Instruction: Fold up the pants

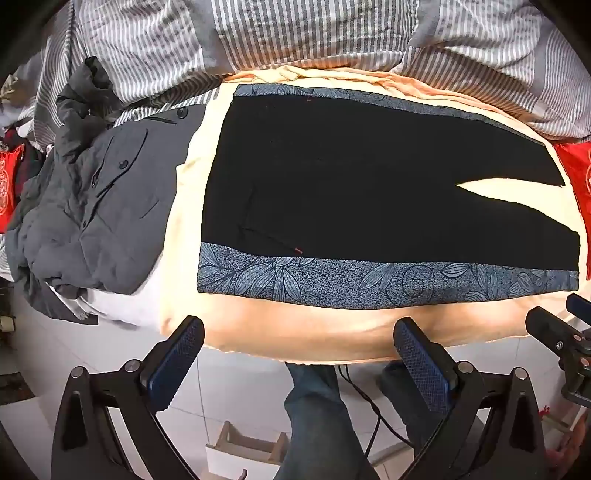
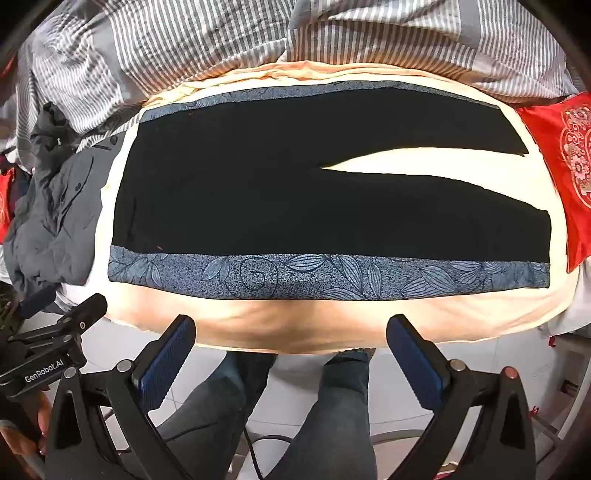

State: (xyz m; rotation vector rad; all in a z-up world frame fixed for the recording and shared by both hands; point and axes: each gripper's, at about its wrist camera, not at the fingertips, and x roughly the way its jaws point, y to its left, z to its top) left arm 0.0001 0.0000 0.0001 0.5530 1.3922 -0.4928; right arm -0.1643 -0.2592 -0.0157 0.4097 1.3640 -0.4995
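A bed covered with a peach sheet (image 1: 332, 332) fills both views, with a grey-and-white striped duvet (image 1: 295, 33) bunched along its far side and white floor tiles (image 1: 229, 391) below the near edge. The black pants (image 1: 351, 177) lie spread flat on the sheet, waistband to the left and the two legs running to the right with a narrow wedge of sheet showing between them. A blue leaf-patterned side stripe (image 2: 314, 277) runs along the near edge of the pants, and a matching one along the far edge. A crumpled grey jacket (image 1: 92, 206) lies just beside the waistband at the left, and a red embroidered cushion (image 2: 554, 162) sits past the leg ends at the right. The left gripper (image 1: 299, 354) hovers over the near bed edge, jaws spread wide and holding nothing. The right gripper (image 2: 291, 350) hangs likewise, wide apart and empty. The person's jeans-clad legs (image 2: 332, 417) stand below.
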